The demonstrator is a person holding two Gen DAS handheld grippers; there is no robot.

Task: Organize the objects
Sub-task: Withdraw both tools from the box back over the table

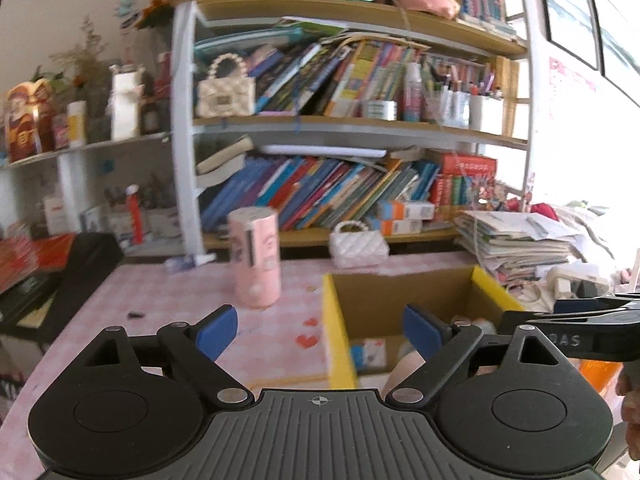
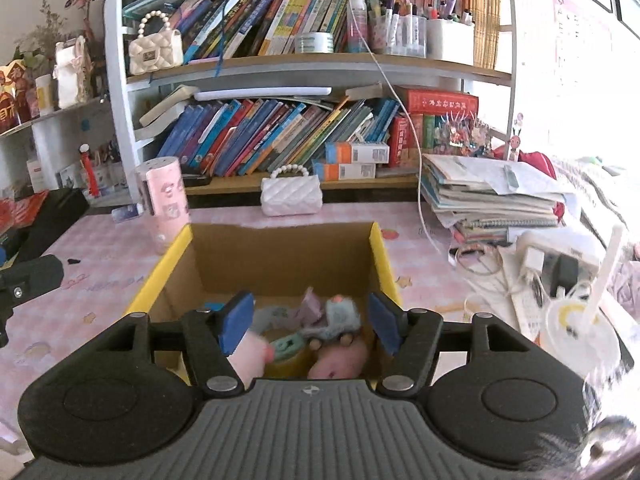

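A cardboard box with yellow flaps (image 2: pixel 280 256) (image 1: pixel 404 296) stands on the pink desk. Inside it lie pink plush toys (image 2: pixel 340 360), a grey-blue fuzzy toy (image 2: pixel 340 316) and a teal item (image 2: pixel 286 346). My right gripper (image 2: pixel 310 322) hangs over the box's near end, open, with nothing between its blue pads (image 2: pixel 238 322). My left gripper (image 1: pixel 320 330) is open and empty above the box's left yellow wall (image 1: pixel 338 344). The right gripper's body (image 1: pixel 580 328) shows at the right in the left wrist view. A pink cylinder (image 1: pixel 256 258) (image 2: pixel 164 200) stands left of the box; a white quilted purse (image 1: pixel 358 242) (image 2: pixel 291 196) sits behind it.
A bookshelf (image 2: pixel 280 64) crammed with leaning books backs the desk. A stack of papers (image 2: pixel 492 200), chargers and cables (image 2: pixel 532 264) crowd the right side. A black case (image 1: pixel 72 276) lies at the left. A white cord (image 2: pixel 400 92) dangles in front of the shelf.
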